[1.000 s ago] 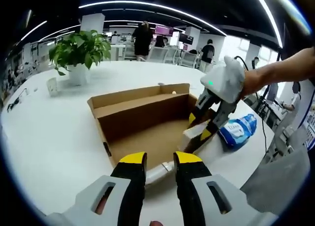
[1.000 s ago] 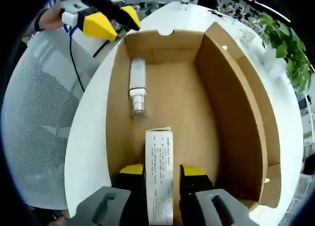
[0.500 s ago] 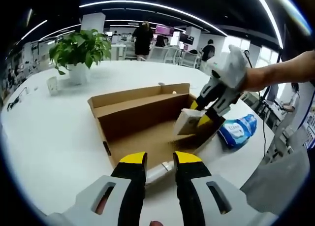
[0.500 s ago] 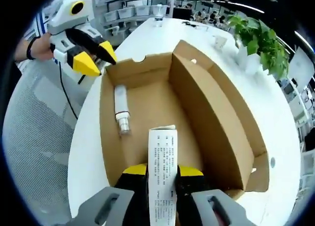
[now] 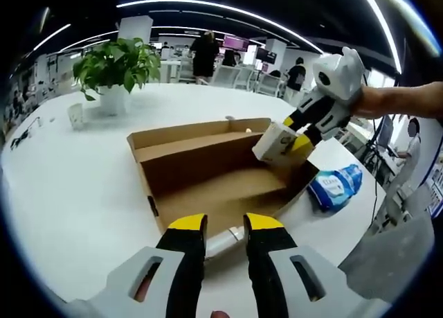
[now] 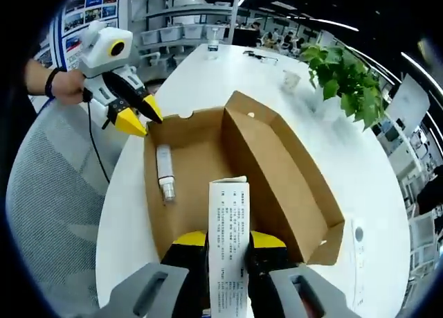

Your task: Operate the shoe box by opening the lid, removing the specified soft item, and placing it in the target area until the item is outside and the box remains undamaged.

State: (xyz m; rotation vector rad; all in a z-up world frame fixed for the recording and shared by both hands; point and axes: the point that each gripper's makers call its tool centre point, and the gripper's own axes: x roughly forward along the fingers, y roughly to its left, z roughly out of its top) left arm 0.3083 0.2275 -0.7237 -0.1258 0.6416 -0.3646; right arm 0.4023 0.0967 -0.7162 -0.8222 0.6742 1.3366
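Above the open shoe box point(image 6: 235, 186), the right hand-held gripper point(image 6: 228, 245) is clamping a small white carton point(image 6: 228, 242) between its jaws and holding it clear of the cardboard walls, probably so nothing snags or tears on the way out. Half a second ago the carton was only just rising past the box's rim; now it is riding higher and the box looks further below. Over at the near end, the left hand-held gripper point(image 5: 225, 224) is hovering with its jaws apart and empty, seemingly steadying nothing, just waiting beside the box edge. A white tube point(image 6: 164, 171) is still lying on the box floor. On the table point(image 5: 76, 193) beyond the box, a blue soft pack point(image 5: 334, 185) is already sitting outside, and a potted plant point(image 5: 111, 72) is standing well apart.
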